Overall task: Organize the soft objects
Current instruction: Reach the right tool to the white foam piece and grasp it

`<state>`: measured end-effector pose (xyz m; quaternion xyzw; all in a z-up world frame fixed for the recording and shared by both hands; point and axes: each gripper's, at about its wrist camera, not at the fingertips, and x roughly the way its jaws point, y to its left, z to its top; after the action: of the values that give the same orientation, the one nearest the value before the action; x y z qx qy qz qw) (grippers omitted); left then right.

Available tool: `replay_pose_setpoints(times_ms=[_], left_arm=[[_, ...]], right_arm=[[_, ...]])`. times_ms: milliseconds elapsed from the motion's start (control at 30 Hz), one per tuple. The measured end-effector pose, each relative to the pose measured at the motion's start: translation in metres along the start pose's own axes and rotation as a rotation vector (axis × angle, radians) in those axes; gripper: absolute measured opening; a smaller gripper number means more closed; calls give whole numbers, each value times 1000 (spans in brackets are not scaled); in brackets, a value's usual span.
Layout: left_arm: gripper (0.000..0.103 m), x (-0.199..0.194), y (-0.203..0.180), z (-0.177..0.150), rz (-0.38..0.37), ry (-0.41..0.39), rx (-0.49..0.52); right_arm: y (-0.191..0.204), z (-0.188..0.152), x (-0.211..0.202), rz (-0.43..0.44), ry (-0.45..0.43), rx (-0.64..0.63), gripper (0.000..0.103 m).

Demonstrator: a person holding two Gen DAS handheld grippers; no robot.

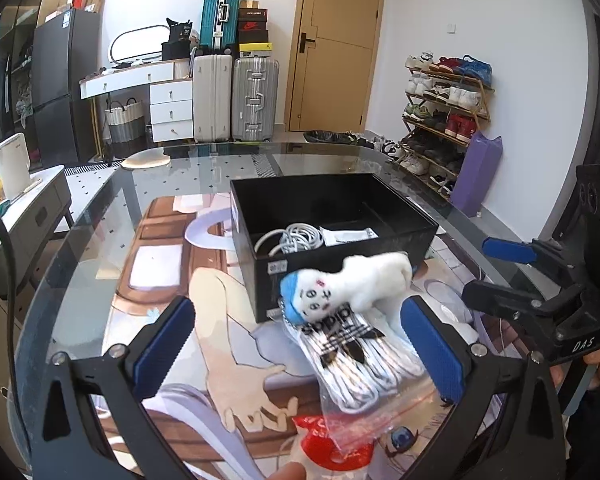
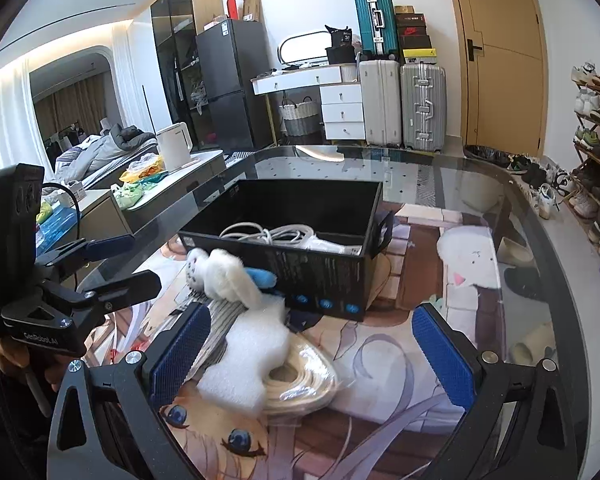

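My left fingers [image 1: 300, 352] stand spread wide, grasping nothing; my right fingers [image 2: 312, 348] are likewise released and empty.

Between my left fingers, nearer the right pad, lies a clear zip bag of white laces with a black trefoil logo [image 1: 360, 356]. On the bag's far end, just ahead of the fingertips, rests a small white plush toy with a blue cap [image 1: 348, 288], tipped on its side and touching the front wall of the open black cardboard box [image 1: 260, 280].

Beyond both pairs of fingers, that box holds a coiled white cable [image 1: 296, 238] and a flat white packet [image 1: 350, 236].

Between my right fingers, close to the left pad, lies a piece of white foam sheet [image 2: 248, 356], overlapping a clear bag holding a coil of cream cord [image 2: 304, 380] on its right.

All rest on the glass tabletop [image 2: 480, 184], which covers an anime-print mat. Near my left fingers' base sits a red-and-white item [image 1: 324, 440], unclear.
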<state>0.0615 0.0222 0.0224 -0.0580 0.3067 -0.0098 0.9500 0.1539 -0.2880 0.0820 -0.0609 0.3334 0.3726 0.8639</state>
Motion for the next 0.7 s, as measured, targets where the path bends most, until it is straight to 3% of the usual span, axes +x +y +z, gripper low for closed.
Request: replay_pose_setpoints(times_ms=[700], left_arm=[[103, 7, -2, -20, 9, 49, 0]], right_arm=[[14, -15, 19, 52, 65, -29, 102]])
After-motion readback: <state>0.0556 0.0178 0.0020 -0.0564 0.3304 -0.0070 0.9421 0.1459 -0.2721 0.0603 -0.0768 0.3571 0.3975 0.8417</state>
